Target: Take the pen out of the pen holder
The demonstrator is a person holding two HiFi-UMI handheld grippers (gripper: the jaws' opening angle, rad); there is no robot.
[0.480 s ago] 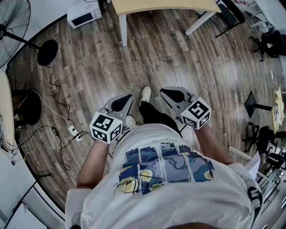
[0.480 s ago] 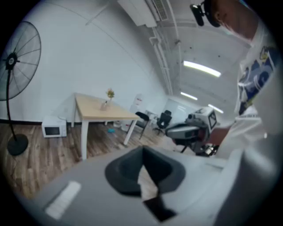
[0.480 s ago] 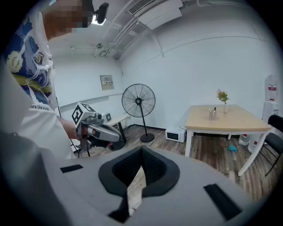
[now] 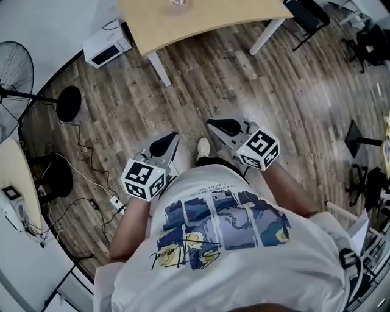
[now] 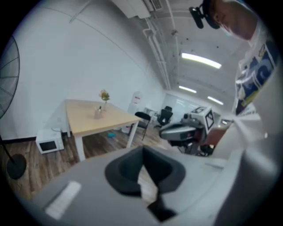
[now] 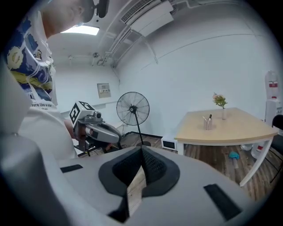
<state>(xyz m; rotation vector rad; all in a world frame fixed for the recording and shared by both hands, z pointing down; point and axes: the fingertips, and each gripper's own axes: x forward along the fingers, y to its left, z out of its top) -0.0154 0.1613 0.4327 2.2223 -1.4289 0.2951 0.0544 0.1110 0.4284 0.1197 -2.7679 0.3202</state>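
Note:
The pen holder [image 6: 206, 123] is a small clear cup with pens in it. It stands on a light wooden table [image 6: 239, 130] far ahead, next to a slim vase of flowers [image 6: 220, 106]. The left gripper view shows the pen holder [image 5: 97, 113] just as far off. My left gripper [image 4: 171, 136] and right gripper [image 4: 212, 124] are held in front of the person's waist, over the wooden floor. Both are shut with nothing between their pads, and each appears in the other's view, the left gripper [image 6: 98, 130] and the right gripper [image 5: 182, 130].
A standing fan [image 6: 132, 108] and a white microwave [image 4: 106, 49] on the floor are left of the table. Cables and a power strip [image 4: 116, 203] lie on the floor at left. Office chairs [image 4: 308, 15] stand beyond the table's right end.
The head view has shifted so that more of the table shows at the top. Both grippers stay side by side in front of the person, still shut.

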